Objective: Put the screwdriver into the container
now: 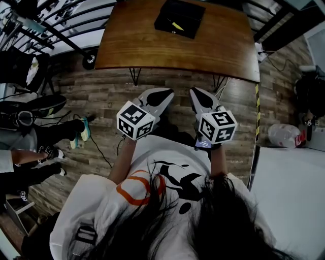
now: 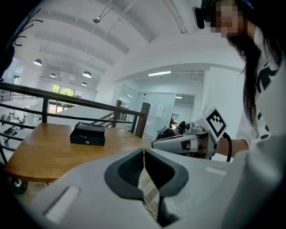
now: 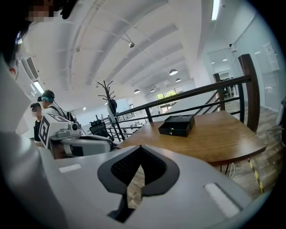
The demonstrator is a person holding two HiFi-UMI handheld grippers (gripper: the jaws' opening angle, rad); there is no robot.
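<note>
Plainly, one black container (image 1: 180,15) sits open at the upper centre of the head view, on the far part of the wooden table (image 1: 137,45). Inside it lies one thin yellow item, read as the screwdriver (image 1: 176,25); it is too small to show detail.

Count: one container, one screwdriver, one table, two grippers.

The left gripper (image 1: 169,93), centre-left of the frame, has its jaws pressed together with nothing between them. The right gripper (image 1: 193,91), just right of it, also has its jaws pressed together and empty. Both tips stop short of the table's near edge. The screwdriver lies well apart from both, up-frame across the table.
</note>
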